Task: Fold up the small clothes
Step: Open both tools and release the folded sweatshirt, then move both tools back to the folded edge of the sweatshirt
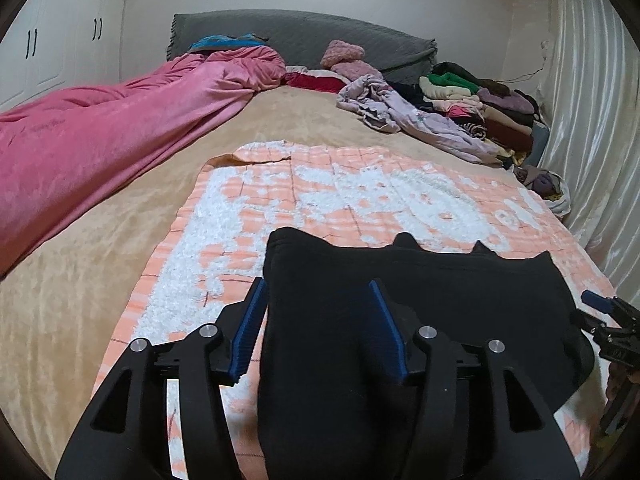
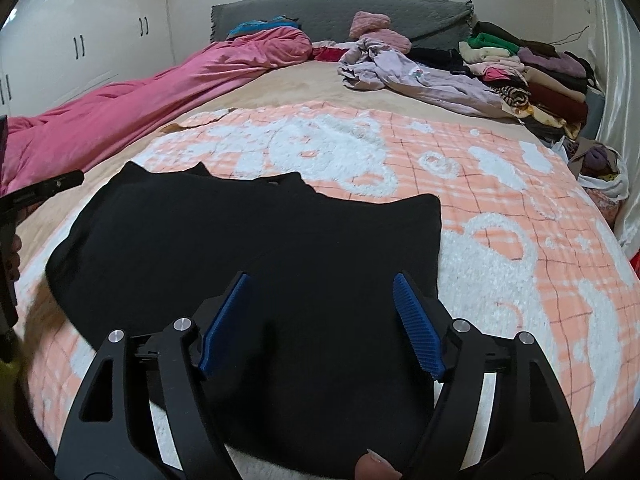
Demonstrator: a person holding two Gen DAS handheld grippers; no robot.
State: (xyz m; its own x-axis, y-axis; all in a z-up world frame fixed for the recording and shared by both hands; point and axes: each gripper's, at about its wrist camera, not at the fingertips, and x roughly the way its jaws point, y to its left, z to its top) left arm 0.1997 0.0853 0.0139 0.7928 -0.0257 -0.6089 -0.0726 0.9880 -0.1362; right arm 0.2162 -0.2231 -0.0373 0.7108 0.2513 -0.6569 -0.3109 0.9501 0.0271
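While both claws gape, black garment [image 2: 248, 248] lies flat beneath — untouched.

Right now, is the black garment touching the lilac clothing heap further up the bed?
Apart. The right wrist view shows the black garment on the orange-and-white blanket, with bare blanket separating it from the lilac clothing.
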